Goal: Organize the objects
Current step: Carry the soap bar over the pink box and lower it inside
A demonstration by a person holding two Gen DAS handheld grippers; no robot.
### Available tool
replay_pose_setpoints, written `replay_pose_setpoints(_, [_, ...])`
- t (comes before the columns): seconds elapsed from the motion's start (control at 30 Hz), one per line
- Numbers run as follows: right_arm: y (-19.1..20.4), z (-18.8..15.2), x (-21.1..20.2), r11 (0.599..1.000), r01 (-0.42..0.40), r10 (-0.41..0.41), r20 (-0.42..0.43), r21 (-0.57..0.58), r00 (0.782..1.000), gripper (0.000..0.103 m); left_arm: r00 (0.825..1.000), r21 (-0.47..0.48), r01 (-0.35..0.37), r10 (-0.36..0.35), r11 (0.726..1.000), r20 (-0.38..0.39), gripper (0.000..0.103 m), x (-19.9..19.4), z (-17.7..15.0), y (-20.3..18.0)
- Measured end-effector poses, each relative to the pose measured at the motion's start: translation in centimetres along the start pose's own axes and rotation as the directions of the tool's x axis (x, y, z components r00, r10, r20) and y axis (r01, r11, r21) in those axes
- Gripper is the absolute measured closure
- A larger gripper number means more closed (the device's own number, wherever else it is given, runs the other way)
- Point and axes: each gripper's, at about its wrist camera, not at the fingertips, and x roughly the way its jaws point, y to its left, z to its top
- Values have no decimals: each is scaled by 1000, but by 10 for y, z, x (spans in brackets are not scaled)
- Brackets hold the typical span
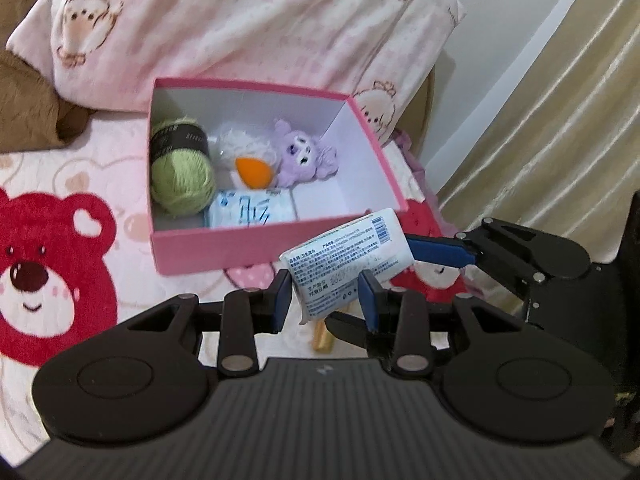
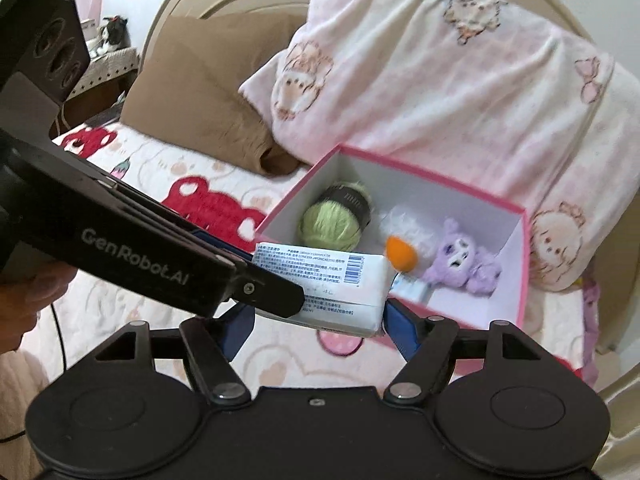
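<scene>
**Tissue pack held by 2 grippers before the pink box**

The white tissue pack [image 1: 347, 254] hung above the bed [image 1: 60, 168], just in front of the pink box's [image 1: 224, 246] near wall. The left hand-held gripper [image 1: 326, 300] was closed on the pack's lower end, blue pads on both sides. The right hand-held gripper [image 2: 318, 322] reached in from the side; its fingers flanked the pack's other end, but whether they pressed it could not be told. Inside the box lay a green yarn ball [image 1: 182, 172], a white fluffy toy [image 1: 248, 152] with an orange beak, a purple plush [image 1: 306, 154] and another tissue pack [image 1: 250, 210]. A pink blanket [image 1: 248, 24] was heaped behind.
</scene>
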Motion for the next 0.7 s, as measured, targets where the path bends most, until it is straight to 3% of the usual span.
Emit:
replay_pose_setpoints(0.27, [-32,30,1,998,59,-59,5,4,998,29,1000,11,-1,1,1000,25,68,18,45,-17])
replay_pose_setpoints(0.4, [-57,40,19,999,34,-33,-47,23,998,38,998,-24,-15,17,1000,61,68,43,60,-15])
replay_pose_setpoints(0.6, [-99,44,65,997,57,-50,-150,42,987,56,1000,-122,4,-4,993,0,68,100,87,4])
replay_pose_setpoints(0.7, [-110,45,88,997,74,-67,-214,26,975,60,999,-164,10,-18,986,-50,68,129,95,15])
